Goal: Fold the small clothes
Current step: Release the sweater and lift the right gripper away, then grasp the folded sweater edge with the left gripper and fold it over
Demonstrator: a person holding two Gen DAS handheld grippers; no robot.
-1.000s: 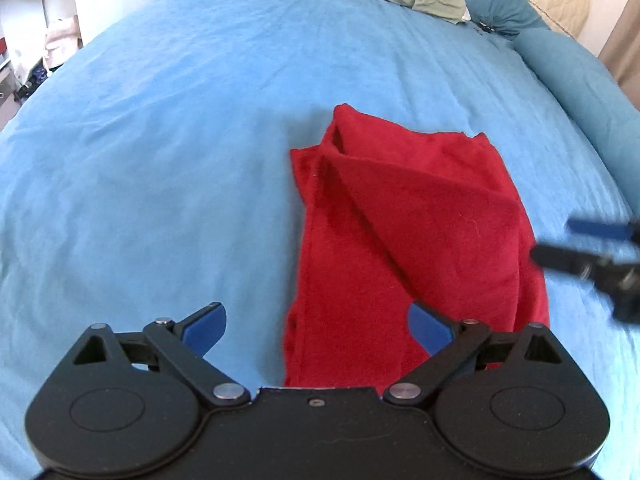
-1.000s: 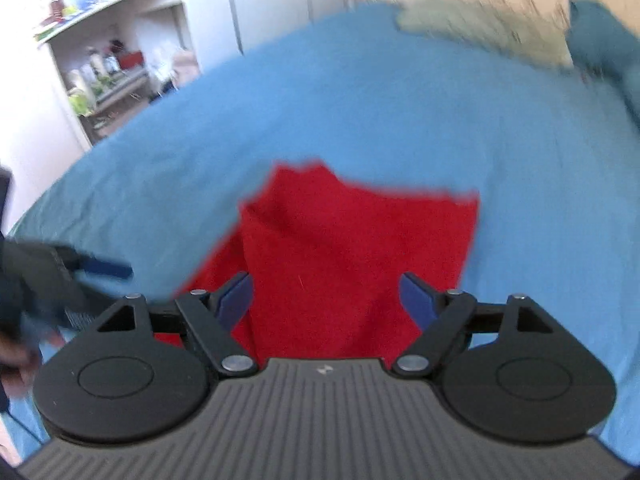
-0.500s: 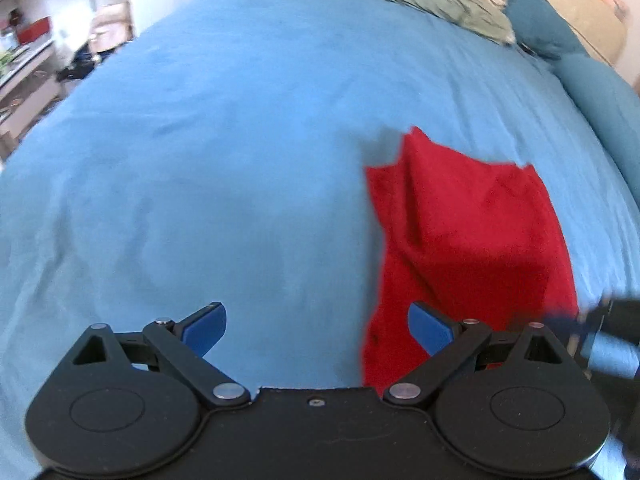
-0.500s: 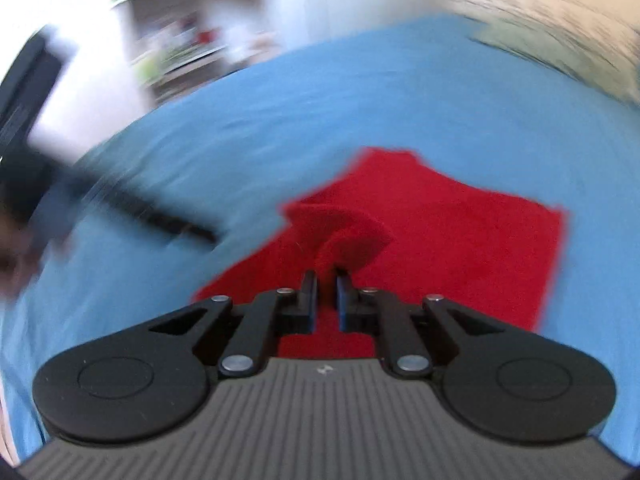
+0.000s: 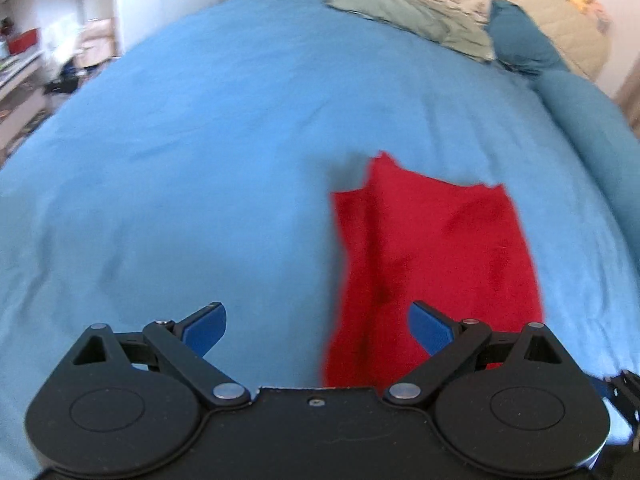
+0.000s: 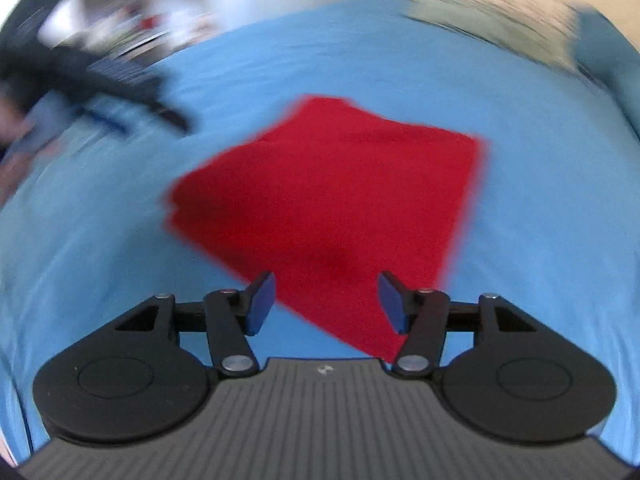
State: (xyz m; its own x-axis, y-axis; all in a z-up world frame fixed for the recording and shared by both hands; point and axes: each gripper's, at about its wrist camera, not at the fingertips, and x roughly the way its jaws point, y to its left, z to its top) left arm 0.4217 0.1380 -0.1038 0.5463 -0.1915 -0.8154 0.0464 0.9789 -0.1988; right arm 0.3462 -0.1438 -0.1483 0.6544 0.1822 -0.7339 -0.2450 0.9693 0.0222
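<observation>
Fold of a small red cloth (image 6: 336, 200) on the blue bedspread (image 5: 200, 160): the cloth lies flat in a doubled rectangle, so the step in hand is judged the release after 1 fold; the next move calls for a fresh pinch on an edge, to bring it across for another fold. Right gripper (image 6: 326, 300): jaws opening, pads apart above the near corner of the cloth, nothing clamped. Left gripper (image 5: 318, 326): jaws wide apart, empty, hovering at the cloth's left edge.
</observation>
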